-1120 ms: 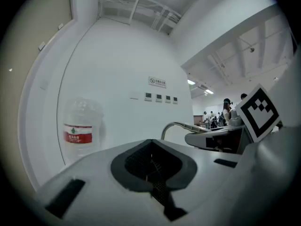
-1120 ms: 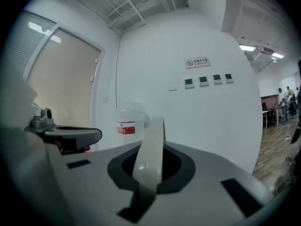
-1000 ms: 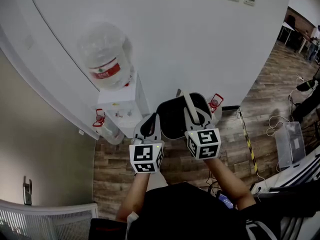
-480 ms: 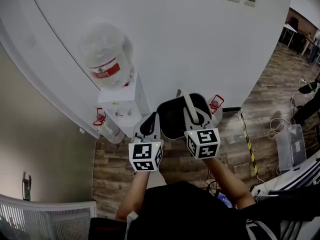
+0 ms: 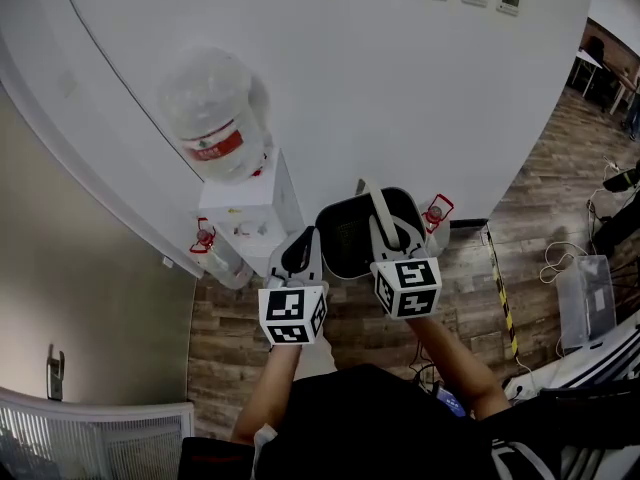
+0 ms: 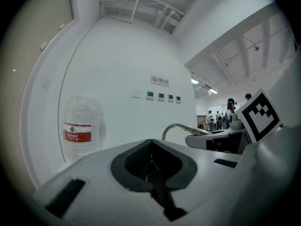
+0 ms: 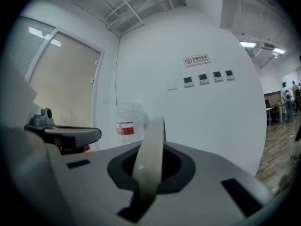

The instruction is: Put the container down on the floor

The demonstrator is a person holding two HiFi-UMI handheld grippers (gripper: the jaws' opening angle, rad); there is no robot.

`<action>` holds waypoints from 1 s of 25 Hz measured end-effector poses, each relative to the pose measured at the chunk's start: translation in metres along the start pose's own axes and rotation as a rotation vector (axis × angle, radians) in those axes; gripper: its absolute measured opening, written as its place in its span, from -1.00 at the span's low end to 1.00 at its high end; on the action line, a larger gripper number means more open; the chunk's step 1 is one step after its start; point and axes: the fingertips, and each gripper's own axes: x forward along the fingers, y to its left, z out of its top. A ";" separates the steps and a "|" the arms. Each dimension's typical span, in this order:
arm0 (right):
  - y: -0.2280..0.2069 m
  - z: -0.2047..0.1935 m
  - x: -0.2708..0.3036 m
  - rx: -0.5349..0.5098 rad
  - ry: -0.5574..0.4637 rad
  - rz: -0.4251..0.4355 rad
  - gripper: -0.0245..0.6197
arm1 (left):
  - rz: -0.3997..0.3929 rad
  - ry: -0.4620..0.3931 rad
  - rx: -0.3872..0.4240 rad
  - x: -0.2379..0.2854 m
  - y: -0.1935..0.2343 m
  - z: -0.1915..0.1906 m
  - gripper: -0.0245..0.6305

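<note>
A dark container (image 5: 347,236) with a pale curved handle (image 5: 372,204) hangs in the air in front of the white wall, well above the wooden floor (image 5: 340,333). My right gripper (image 5: 384,226) is shut on that handle, which rises as a pale strip (image 7: 150,149) out of its closed jaws in the right gripper view. Beside the container's left rim, my left gripper (image 5: 304,238) has its jaws together with nothing between them. In the left gripper view the handle (image 6: 178,126) arches over to the right gripper (image 6: 214,139). The container's inside is hidden.
A white water dispenser (image 5: 245,218) with a big clear bottle (image 5: 213,113) stands against the wall to the left. Two clear bottles with red caps (image 5: 213,256) (image 5: 433,214) lie on the floor by it. Cables and a clear box (image 5: 585,298) are at the right.
</note>
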 end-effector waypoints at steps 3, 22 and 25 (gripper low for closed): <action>-0.002 0.000 0.011 0.002 0.004 -0.004 -0.83 | -0.007 0.003 -0.003 0.011 0.005 -0.001 -0.87; -0.016 0.023 0.129 -0.009 0.036 -0.050 -0.83 | -0.073 -0.004 -0.047 0.117 0.082 0.015 -0.87; -0.016 0.022 0.149 -0.006 0.060 -0.065 -0.83 | -0.097 0.005 -0.058 0.134 0.097 0.015 -0.87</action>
